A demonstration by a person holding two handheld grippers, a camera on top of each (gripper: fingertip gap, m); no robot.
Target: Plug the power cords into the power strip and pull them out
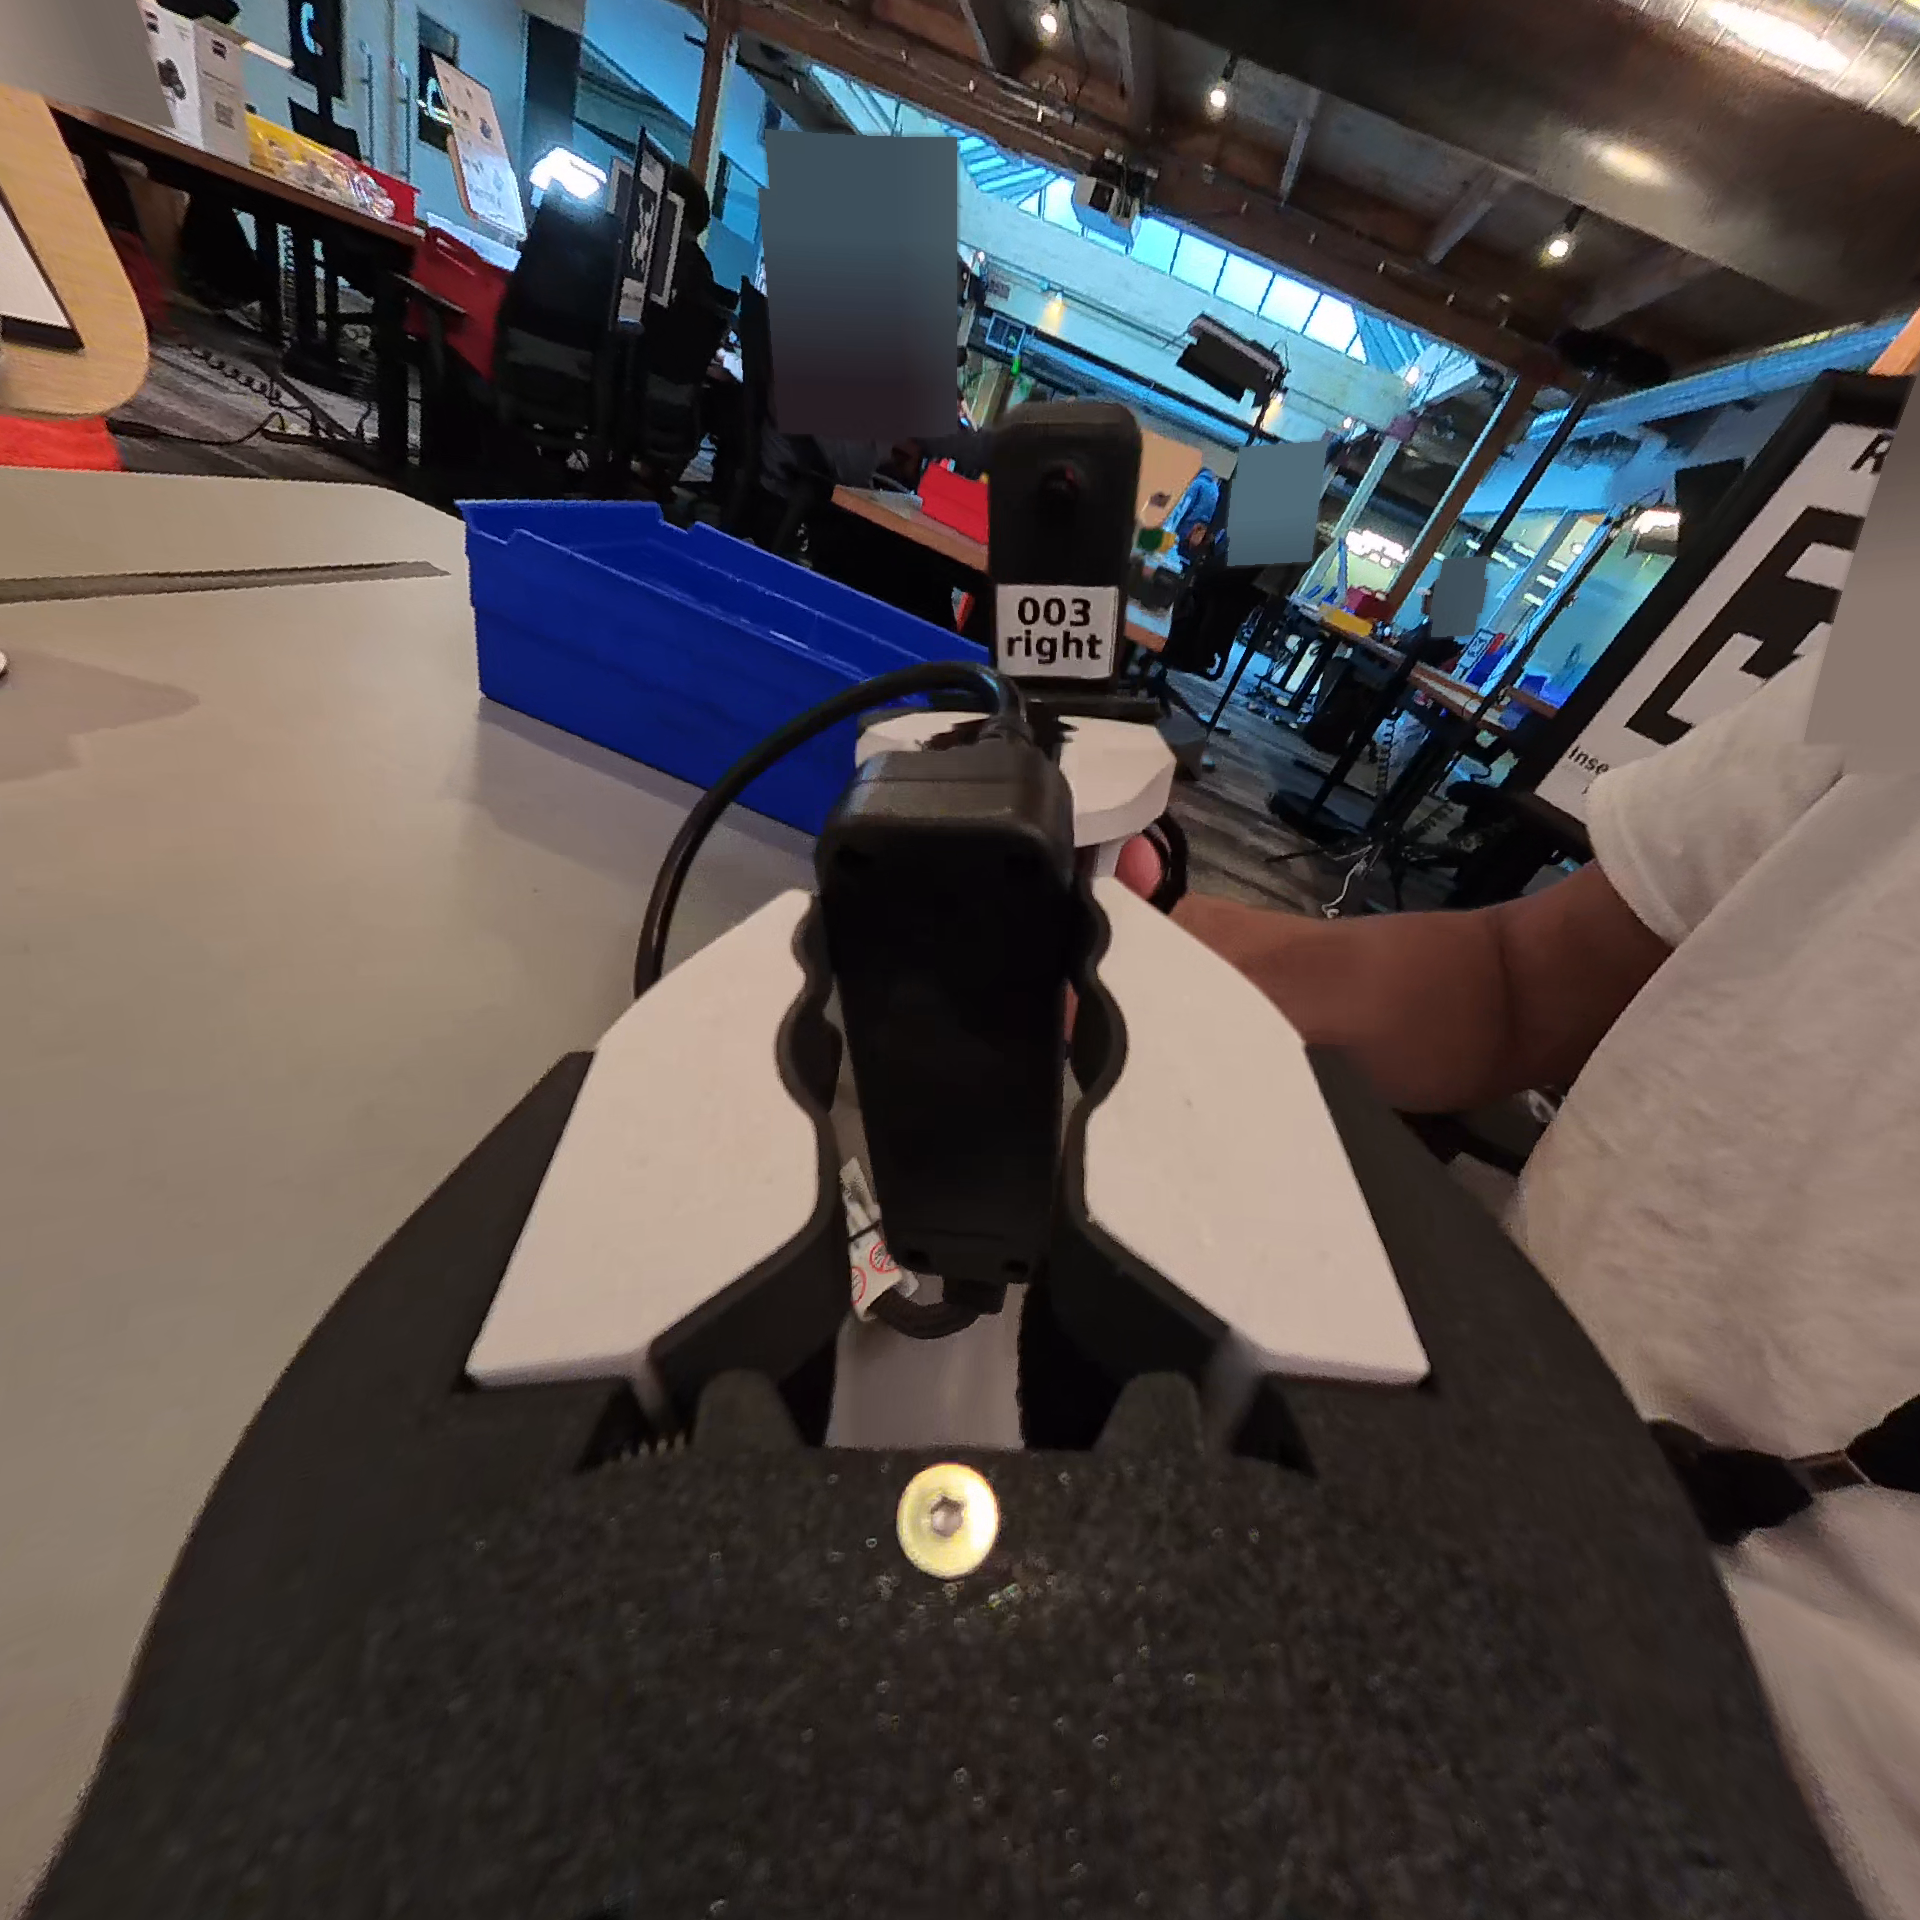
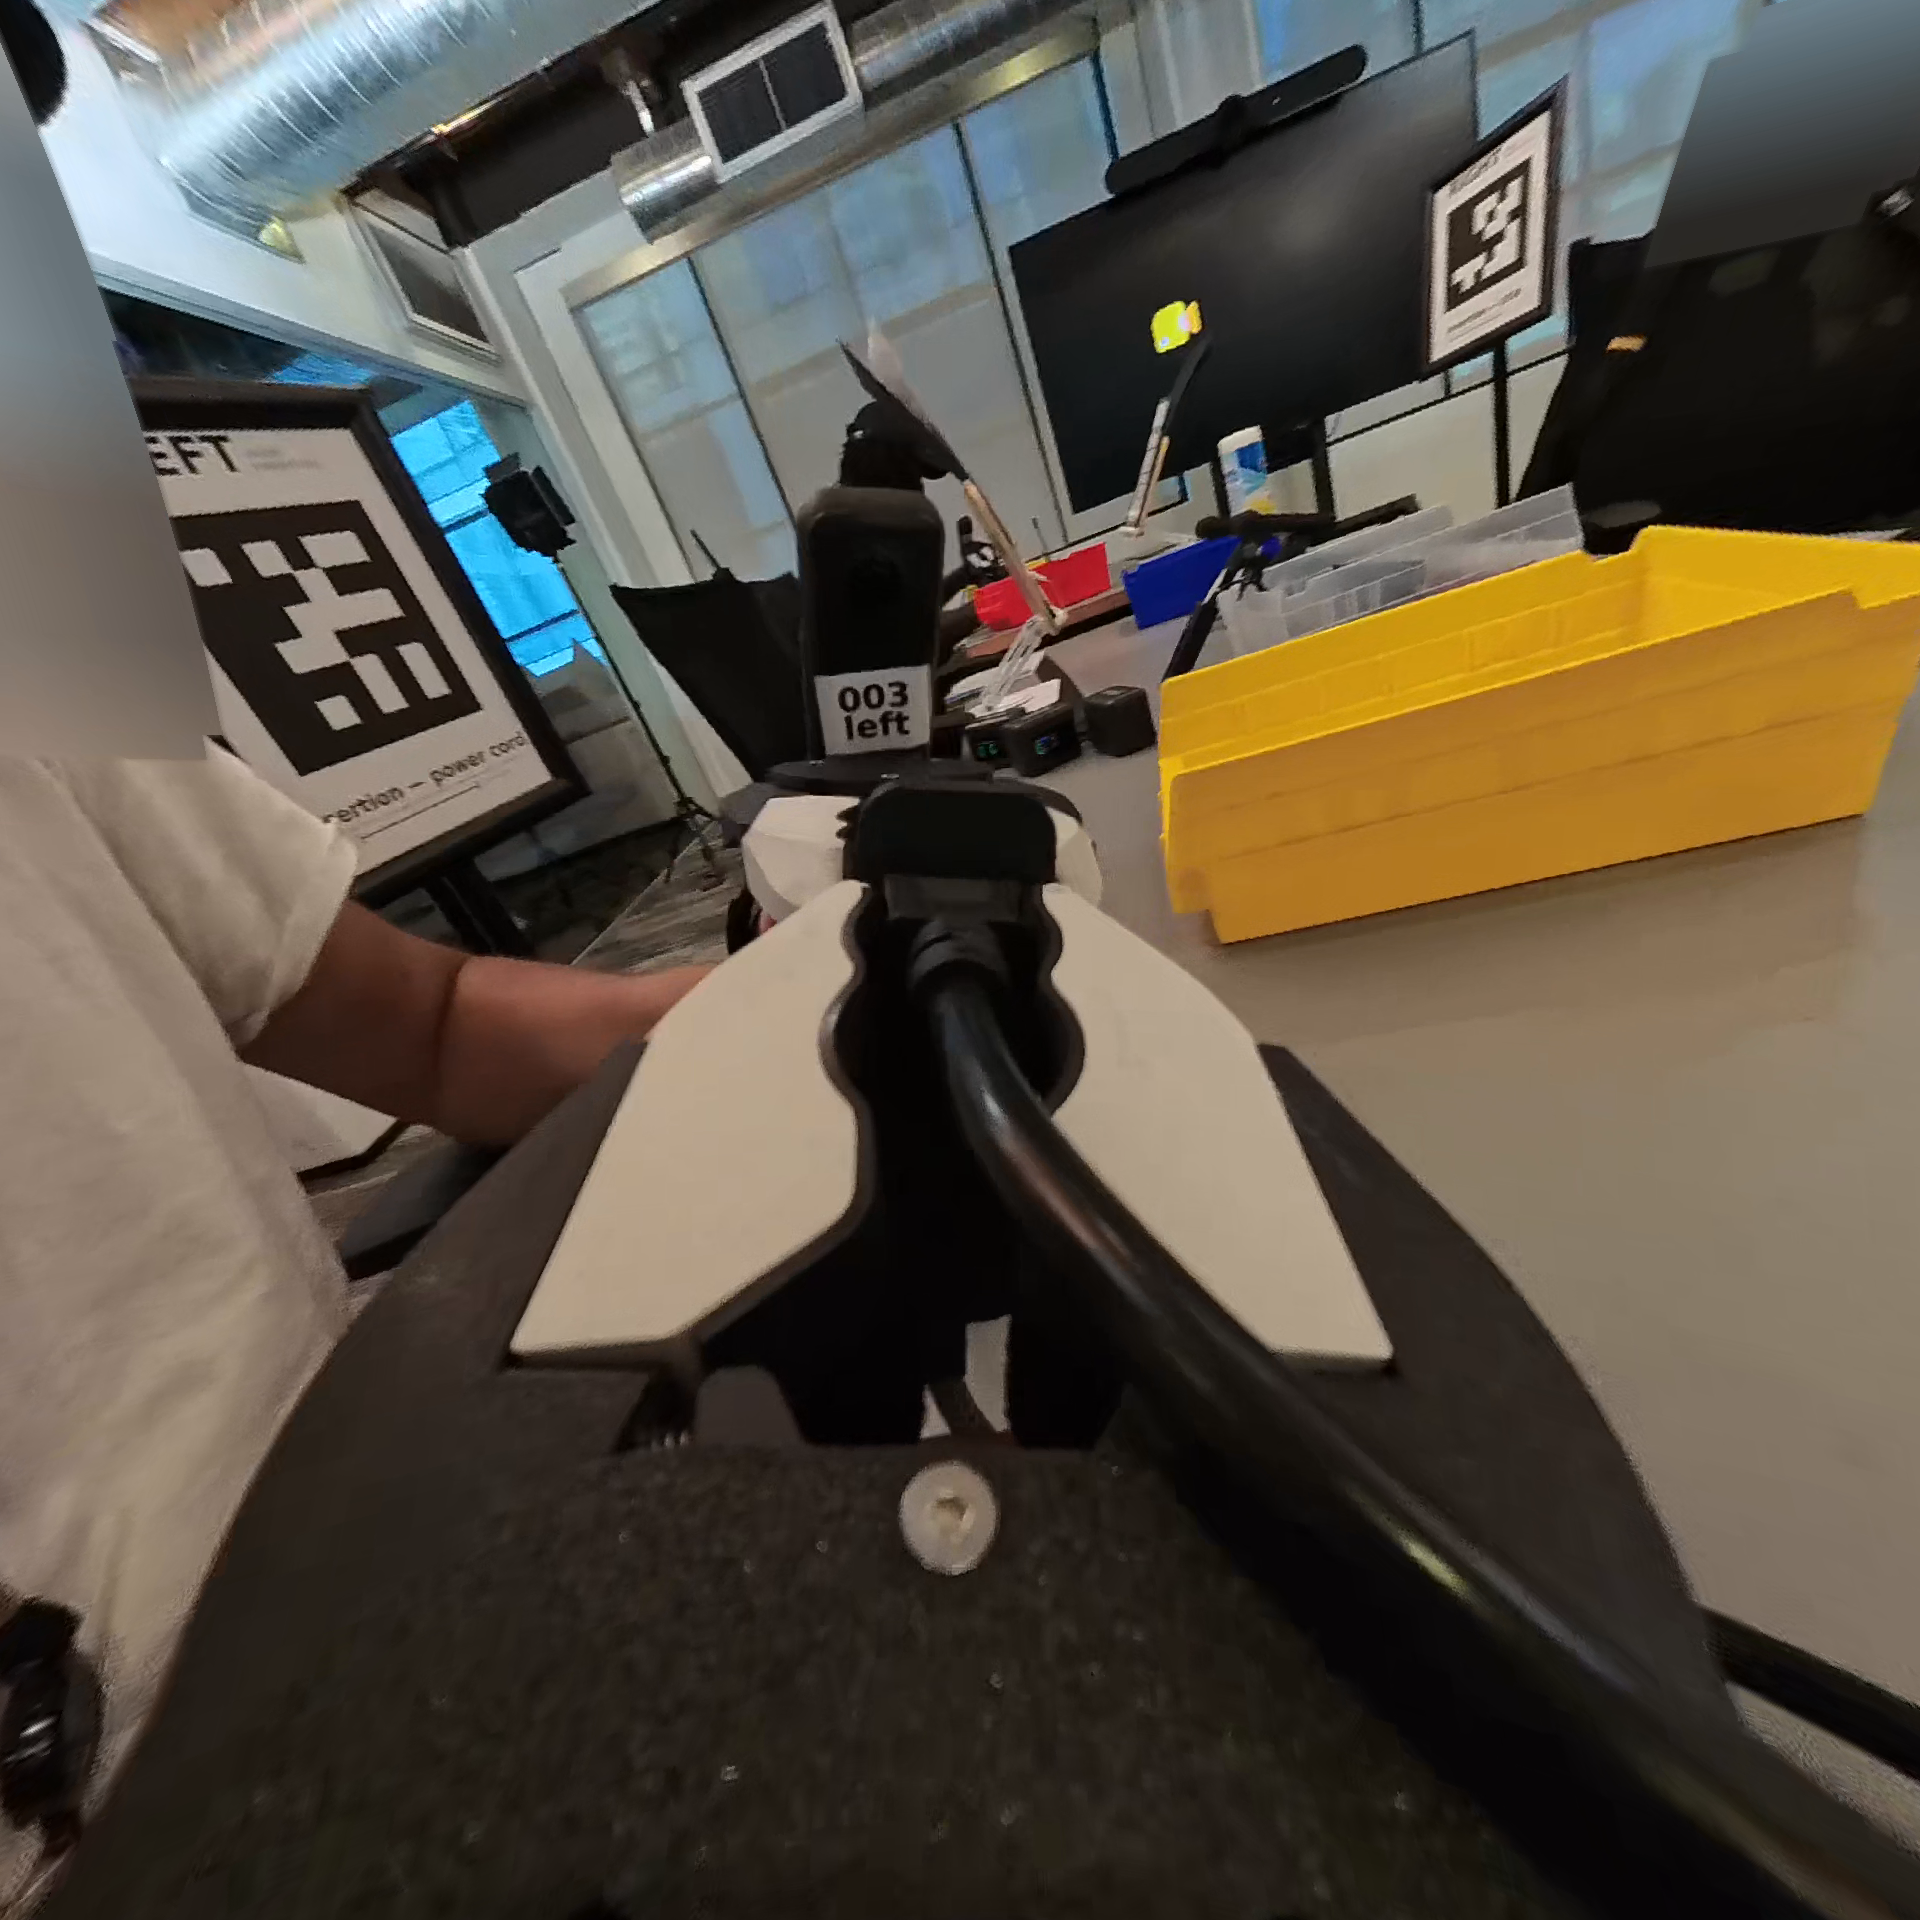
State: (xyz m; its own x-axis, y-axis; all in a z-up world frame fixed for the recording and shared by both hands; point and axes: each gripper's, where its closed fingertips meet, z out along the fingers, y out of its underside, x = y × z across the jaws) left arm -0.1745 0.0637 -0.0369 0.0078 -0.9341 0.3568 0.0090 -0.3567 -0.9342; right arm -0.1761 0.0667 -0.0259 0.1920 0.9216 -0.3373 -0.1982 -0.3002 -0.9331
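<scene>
My left gripper (image 1: 956, 935) is shut on a long black power strip (image 1: 951, 997) and holds it above the grey table (image 1: 260, 935). The strip's own cord and tag hang at its near end (image 1: 914, 1309). My right gripper (image 2: 956, 914) faces it and is shut on a black plug (image 2: 951, 899). The plug meets the strip's far end (image 2: 951, 831); how deep it sits is hidden. Its thick black cord (image 2: 1039, 1122) runs back to the lower right, and it loops left in the left wrist view (image 1: 717, 821).
A blue bin (image 1: 665, 623) stands on the table behind the strip. A yellow bin (image 2: 1507, 748) stands on the table (image 2: 1558, 1091) to the right. The person's arm (image 1: 1403, 987) and white shirt are close by. Marker boards stand beside the table. The tips of both grippers are at nearly the same place.
</scene>
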